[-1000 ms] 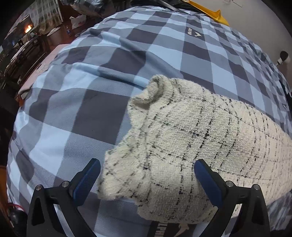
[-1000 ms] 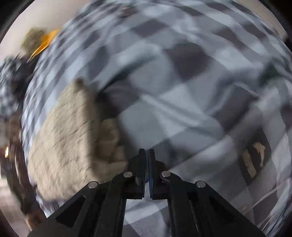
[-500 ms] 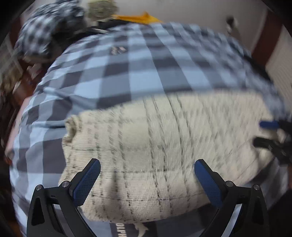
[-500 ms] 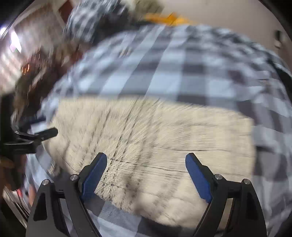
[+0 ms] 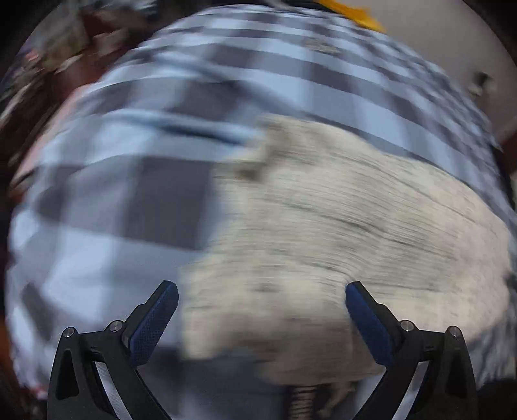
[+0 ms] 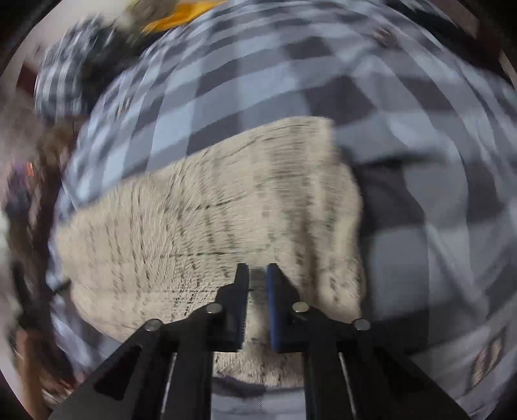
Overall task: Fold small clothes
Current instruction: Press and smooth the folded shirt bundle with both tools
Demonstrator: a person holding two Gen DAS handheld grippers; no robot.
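Note:
A cream knitted garment (image 5: 355,226) with thin dark check lines lies spread on a blue-and-grey checked bedspread (image 5: 129,194). My left gripper (image 5: 261,310) stands wide open just above the garment's near left corner, its pads touching nothing. In the right wrist view the garment (image 6: 210,219) fills the middle. My right gripper (image 6: 258,290) is at its near edge; the jaws are closing and stand almost together, with a narrow strip of cream cloth pinched between the pads. Both views are motion-blurred.
The bedspread (image 6: 420,161) stretches far beyond the garment on all sides. An orange object (image 5: 355,14) lies at the bed's far edge, also the orange object (image 6: 181,17). Dark clutter and furniture (image 5: 48,64) stand past the bed's left side.
The right gripper, wide open over the garment half a second ago, has closed on its near edge and rolled. The left view has swung, so the garment sits further right.

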